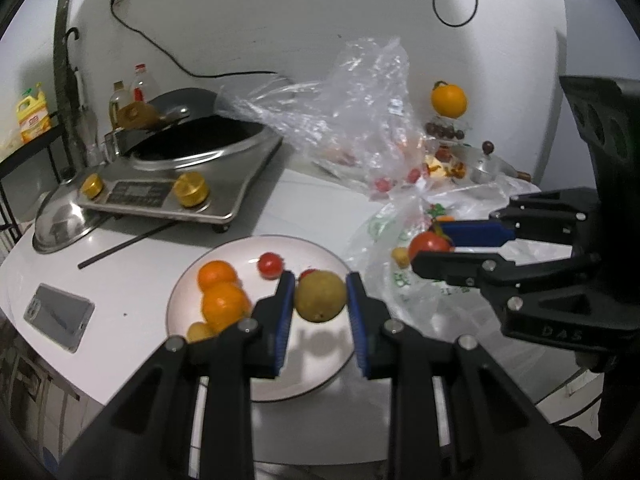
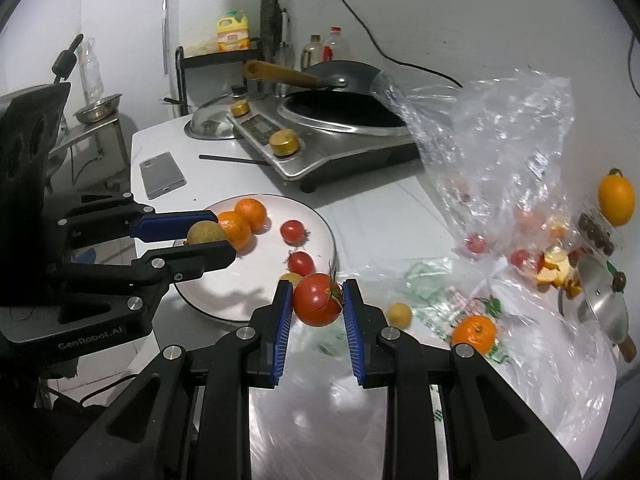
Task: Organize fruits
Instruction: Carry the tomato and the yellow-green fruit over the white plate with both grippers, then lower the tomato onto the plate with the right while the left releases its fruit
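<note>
My left gripper [image 1: 320,286] is shut on a yellow-green round fruit [image 1: 320,296] and holds it above the white plate [image 1: 316,376]; the gripper also shows in the right wrist view [image 2: 218,236]. The plate holds two oranges [image 1: 222,294], small red tomatoes [image 1: 270,265] and a small yellow fruit [image 1: 199,331]. My right gripper [image 2: 316,298] is shut on a large red tomato [image 2: 318,300], just right of the plate's rim [image 2: 324,224], over a plastic bag. An orange [image 2: 474,334] and a small yellow fruit [image 2: 398,315] lie on the bag.
An induction cooker [image 1: 172,176] with a wok stands behind the plate. A steel lid [image 1: 60,224], a black chopstick [image 1: 128,244] and a phone [image 1: 58,317] lie left. A crumpled clear bag [image 2: 492,152] with fruit, peels and a small pot lid [image 2: 604,300] stand right.
</note>
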Available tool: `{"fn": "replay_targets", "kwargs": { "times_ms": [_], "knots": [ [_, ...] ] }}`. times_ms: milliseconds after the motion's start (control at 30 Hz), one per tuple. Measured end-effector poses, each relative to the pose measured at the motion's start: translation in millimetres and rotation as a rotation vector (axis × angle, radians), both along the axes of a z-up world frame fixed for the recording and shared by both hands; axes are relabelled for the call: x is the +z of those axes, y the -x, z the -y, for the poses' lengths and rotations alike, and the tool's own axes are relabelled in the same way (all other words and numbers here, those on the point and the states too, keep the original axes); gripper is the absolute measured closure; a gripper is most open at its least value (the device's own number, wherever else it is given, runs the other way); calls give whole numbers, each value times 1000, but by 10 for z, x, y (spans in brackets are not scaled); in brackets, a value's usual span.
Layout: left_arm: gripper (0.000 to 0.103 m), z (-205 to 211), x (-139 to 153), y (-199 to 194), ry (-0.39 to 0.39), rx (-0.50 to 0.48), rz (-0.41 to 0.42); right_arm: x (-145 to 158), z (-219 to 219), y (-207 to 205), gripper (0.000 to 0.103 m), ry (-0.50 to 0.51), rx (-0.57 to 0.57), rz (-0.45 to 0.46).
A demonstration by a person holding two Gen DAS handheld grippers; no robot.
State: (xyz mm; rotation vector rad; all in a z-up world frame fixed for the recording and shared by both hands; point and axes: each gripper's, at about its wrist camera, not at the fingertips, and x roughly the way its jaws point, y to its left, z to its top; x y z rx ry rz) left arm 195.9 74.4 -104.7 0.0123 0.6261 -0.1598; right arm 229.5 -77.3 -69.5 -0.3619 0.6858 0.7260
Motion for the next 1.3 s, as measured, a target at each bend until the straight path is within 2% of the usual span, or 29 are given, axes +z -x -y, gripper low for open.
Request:
{"fn": "replay_targets", "kwargs": {
  "times_ms": [700, 1300],
  "knots": [
    [76, -523, -358, -10, 32, 65, -67, -208, -579, -91, 76, 43, 66, -41],
    [76, -533, -596, -61, 10, 45, -118, -465, -727, -137, 76, 62, 81, -91]
  ]
}}
